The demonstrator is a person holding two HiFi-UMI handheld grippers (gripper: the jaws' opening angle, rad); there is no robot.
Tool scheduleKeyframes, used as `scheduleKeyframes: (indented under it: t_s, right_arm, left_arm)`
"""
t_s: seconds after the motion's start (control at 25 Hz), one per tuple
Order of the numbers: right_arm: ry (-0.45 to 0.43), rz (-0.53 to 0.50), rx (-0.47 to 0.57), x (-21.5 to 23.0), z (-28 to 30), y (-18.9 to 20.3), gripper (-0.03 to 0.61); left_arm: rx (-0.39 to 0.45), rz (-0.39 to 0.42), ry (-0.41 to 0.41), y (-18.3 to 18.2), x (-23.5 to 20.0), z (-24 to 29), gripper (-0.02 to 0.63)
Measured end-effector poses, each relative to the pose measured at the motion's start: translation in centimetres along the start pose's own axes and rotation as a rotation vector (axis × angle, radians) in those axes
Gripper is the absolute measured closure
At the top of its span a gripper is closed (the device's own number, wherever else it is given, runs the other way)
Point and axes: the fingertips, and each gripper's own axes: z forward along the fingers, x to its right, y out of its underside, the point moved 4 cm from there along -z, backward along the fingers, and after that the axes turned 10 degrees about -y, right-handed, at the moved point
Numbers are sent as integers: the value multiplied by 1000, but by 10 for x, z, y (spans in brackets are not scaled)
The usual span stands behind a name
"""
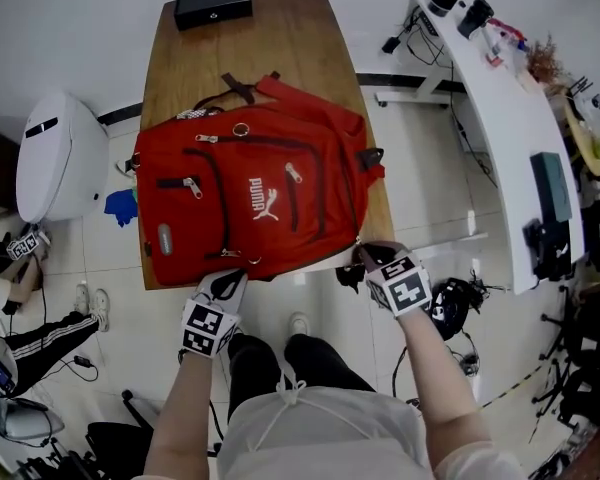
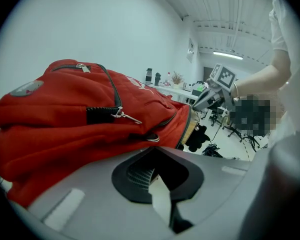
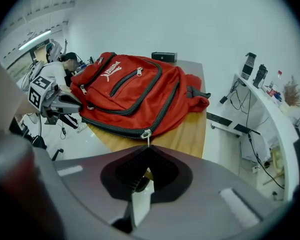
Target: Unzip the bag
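Note:
A red backpack (image 1: 250, 198) lies flat on the wooden table (image 1: 280, 38), its white logo facing up. My right gripper (image 1: 363, 256) is at the bag's near right corner, jaws shut on the metal zipper pull (image 3: 146, 134) of the dark main zipper (image 3: 115, 127), which looks closed along the side. At the near left edge, my left gripper (image 1: 228, 276) has its jaws closed on the red fabric (image 2: 65, 129), just below a small metal ring (image 2: 151, 138). The backpack (image 3: 130, 84) fills the middle of the right gripper view, with the left gripper (image 3: 65, 101) beyond it.
A black box (image 1: 213, 3) sits at the table's far end. A white rounded machine (image 1: 55, 153) stands left of the table. A long white desk (image 1: 510, 108) with bottles and gear runs along the right, and cables and dark equipment (image 1: 450, 303) lie on the floor.

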Motion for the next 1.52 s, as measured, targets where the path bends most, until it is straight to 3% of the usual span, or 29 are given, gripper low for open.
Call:
scheduleKeyframes:
  t_s: [0.48,0.68,0.84,0.92,1.04,1.08,1.2,1.32,1.52]
  right_arm:
    - [32,53,-9,18,8,-1,561]
    - [36,65,6,17,6,1,539]
    - [81,64,75,21,-16,-1,460]
    - [100,69,148,20,-36,-7,478]
    - [96,84,274,9,-68,-14,571]
    - [90,81,312,2,-78,-15,571]
    - [73,27,446,-29,-110,-19,571]
    - [77,-50,562,-73,-144,-21,571]
    - [79,-148,732,-160,-187,-8,571]
  left_arm:
    - [-21,-9,2,-3,-1,1,607]
    - [-22,-11,-33,-11,-2,-2,607]
    - [69,-49,-113,-36,-4,-18,607]
    - [108,-63,-128,-48,-1,-27,607]
    - [153,-61,-137,-63,7,-44,607]
    - [175,-61,-138,-68,11,-52,607]
    - [324,-67,-127,-96,27,-89,607]
    - [488,-20,-70,-123,55,-140,607]
    - [619,39,-12,-115,93,-229,607]
